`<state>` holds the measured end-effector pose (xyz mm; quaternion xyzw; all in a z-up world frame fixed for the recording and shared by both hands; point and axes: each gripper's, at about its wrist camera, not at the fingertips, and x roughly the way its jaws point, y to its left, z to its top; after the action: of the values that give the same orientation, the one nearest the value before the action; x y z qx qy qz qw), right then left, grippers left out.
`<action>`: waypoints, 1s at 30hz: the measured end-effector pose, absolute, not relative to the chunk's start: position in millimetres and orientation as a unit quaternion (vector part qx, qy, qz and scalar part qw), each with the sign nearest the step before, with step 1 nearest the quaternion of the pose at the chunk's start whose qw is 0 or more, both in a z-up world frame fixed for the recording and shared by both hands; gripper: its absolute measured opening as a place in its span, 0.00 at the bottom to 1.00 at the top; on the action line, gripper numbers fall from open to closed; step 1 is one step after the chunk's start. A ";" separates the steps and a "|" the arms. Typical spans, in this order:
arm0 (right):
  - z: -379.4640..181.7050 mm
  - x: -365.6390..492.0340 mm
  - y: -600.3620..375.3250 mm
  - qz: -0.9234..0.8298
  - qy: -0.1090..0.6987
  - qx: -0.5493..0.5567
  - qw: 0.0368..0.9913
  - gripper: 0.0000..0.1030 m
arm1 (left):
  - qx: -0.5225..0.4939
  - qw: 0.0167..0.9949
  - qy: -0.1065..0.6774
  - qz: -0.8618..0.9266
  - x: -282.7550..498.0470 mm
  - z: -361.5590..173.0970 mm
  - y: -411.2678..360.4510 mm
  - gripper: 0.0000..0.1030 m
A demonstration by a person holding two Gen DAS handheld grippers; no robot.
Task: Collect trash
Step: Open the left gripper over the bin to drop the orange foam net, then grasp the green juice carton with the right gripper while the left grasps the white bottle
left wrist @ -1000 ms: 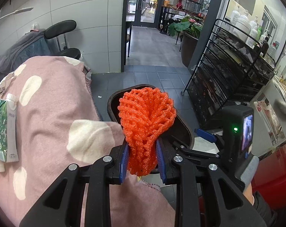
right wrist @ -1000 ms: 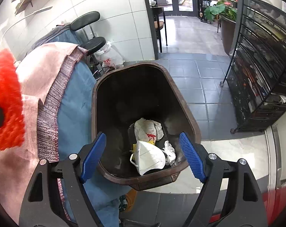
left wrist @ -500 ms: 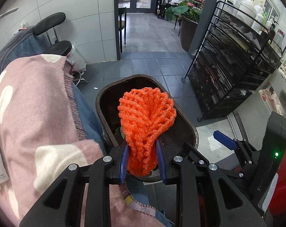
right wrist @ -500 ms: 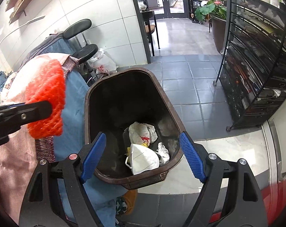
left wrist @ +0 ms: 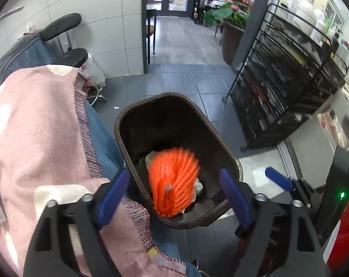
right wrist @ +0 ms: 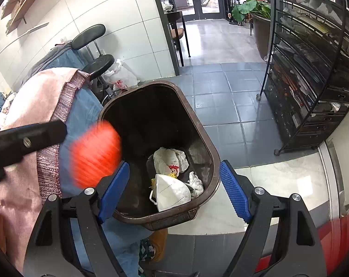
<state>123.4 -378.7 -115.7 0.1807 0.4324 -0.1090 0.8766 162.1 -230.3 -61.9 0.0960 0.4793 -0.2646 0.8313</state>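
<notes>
An orange foam net [left wrist: 173,181] is blurred in mid-fall over the mouth of the dark brown trash bin [left wrist: 126,138]. It also shows in the right wrist view [right wrist: 95,154], at the bin's [right wrist: 211,143] left rim. My left gripper [left wrist: 174,196] is open and empty above the bin's near edge. My right gripper [right wrist: 174,190] is open and empty, also over the bin's near rim. Inside the bin lie a white face mask [right wrist: 171,192] and a crumpled white wrapper [right wrist: 171,160].
A table with a pink dotted cloth [left wrist: 36,127] over a blue one stands left of the bin. A black wire rack [left wrist: 287,92] stands at the right. A black chair [right wrist: 93,46] and a white plastic bag [right wrist: 121,77] are behind the table. Grey tiled floor lies beyond.
My left gripper moved over the bin, opened and let go of the orange net, which is now dropping into the bin. My right gripper stayed open above the bin.
</notes>
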 end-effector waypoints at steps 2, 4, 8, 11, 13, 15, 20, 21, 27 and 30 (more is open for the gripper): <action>-116.0 122.7 -378.4 -0.109 0.433 0.180 0.876 0.77 | 0.085 0.833 0.480 -0.262 163.6 -62.3 -227.1 0.86; -116.2 122.3 -378.2 -0.110 0.434 0.180 0.876 0.77 | 0.079 0.831 0.482 -0.266 163.9 -63.0 -225.1 0.87; -113.3 120.9 -381.0 -0.113 0.433 0.183 0.875 0.77 | 0.075 0.836 0.472 -0.271 162.8 -58.4 -224.4 0.88; -110.2 120.1 -380.9 -0.111 0.429 0.185 0.877 0.77 | 0.076 0.843 0.457 -0.274 157.7 -52.0 -224.2 0.88; -107.4 120.0 -379.9 -0.109 0.426 0.186 0.879 0.77 | 0.080 0.847 0.447 -0.274 152.2 -47.1 -222.0 0.89; -103.6 120.1 -377.9 -0.104 0.423 0.185 0.881 0.77 | 0.082 0.851 0.438 -0.277 147.0 -40.8 -221.1 0.90; -91.2 121.3 -368.6 -0.087 0.414 0.181 0.888 0.78 | 0.088 0.861 0.414 -0.281 130.0 -23.7 -218.4 0.90; -88.5 121.6 -366.5 -0.084 0.413 0.179 0.889 0.78 | 0.088 0.863 0.409 -0.283 126.8 -20.4 -216.6 0.91; -73.8 122.9 -349.9 -0.062 0.402 0.171 0.897 0.80 | 0.069 0.877 0.383 -0.281 109.7 0.2 -193.1 0.93; -65.9 123.9 -340.1 -0.045 0.396 0.169 0.901 0.80 | 0.060 0.882 0.377 -0.275 102.4 4.2 -177.1 0.94</action>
<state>123.9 -340.1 -65.9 0.1693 0.3963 -0.0453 0.9013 102.4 -177.1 4.2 0.0598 0.3772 -0.2753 0.8823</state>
